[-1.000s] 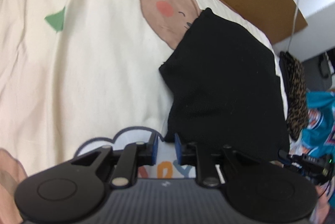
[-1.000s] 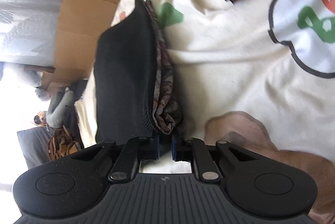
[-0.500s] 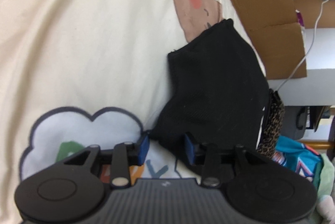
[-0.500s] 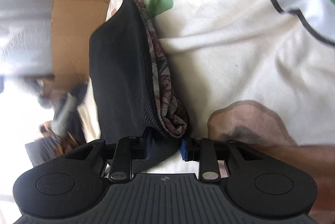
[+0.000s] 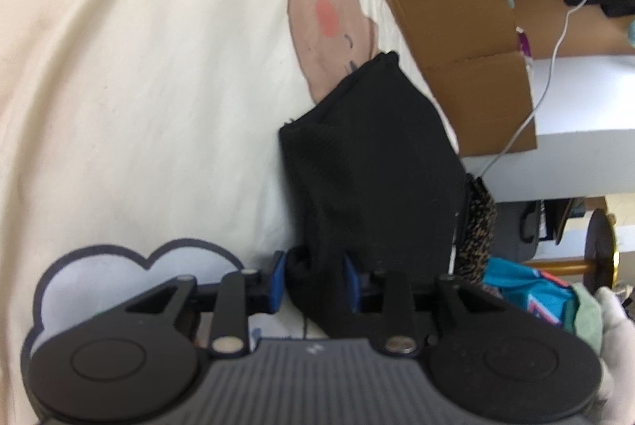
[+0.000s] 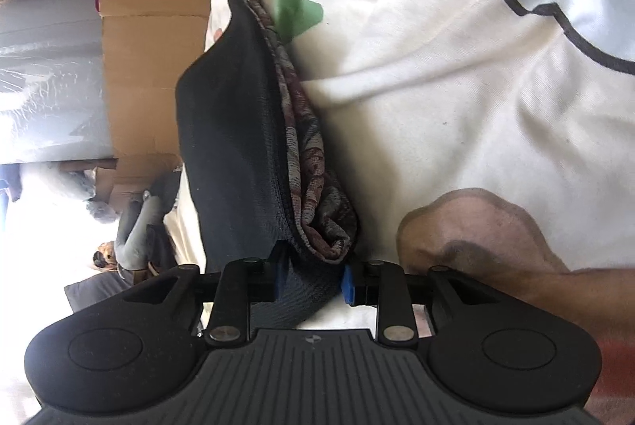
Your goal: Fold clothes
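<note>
In the left wrist view, my left gripper (image 5: pixel 313 280) has its jaws apart, straddling the near corner of the black garment (image 5: pixel 377 187), which lies folded on the cream bedsheet (image 5: pixel 139 87), its far corner over a printed bear face. The blue pads look clear of the cloth (releasing or about to bite, I can't say).

In the right wrist view, my right gripper (image 6: pixel 311 278) also stands with jaws apart around the near edge of the black fold, with a patterned layer (image 6: pixel 313 187) lying just right of it. I judge a fold is ending; next I need both grippers drawn clear without dragging the stack.
</note>
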